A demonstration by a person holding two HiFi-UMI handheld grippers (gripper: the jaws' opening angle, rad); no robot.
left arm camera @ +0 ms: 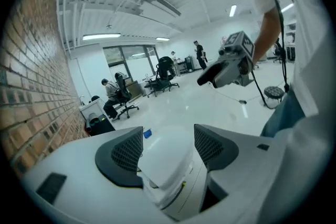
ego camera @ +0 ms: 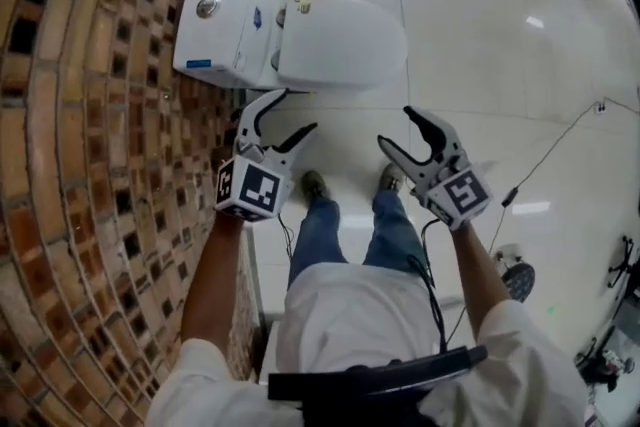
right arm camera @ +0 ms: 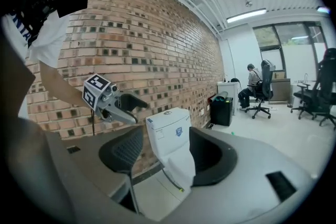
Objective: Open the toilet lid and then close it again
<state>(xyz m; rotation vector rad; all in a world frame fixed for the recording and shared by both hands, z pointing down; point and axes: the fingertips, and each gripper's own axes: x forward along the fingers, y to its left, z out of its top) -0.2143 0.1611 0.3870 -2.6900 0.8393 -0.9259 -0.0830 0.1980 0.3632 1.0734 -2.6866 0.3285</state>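
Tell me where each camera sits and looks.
Head view: on the head, looking down at the toilet; shows legs, arms, left claw, right claw.
Left gripper view: on the left claw, facing toilet and room; shows right claw.
Right gripper view: on the right claw, facing toilet and brick wall; shows left claw.
All share the toilet.

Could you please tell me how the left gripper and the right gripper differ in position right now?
The left gripper hangs beside the brick wall, its tips near the closed lid of the toilet; the right gripper is over open floor, farther from the toilet. The left gripper's view shows mostly lid between its jaws, the right gripper's the tank too. Both are open, empty and touching nothing.
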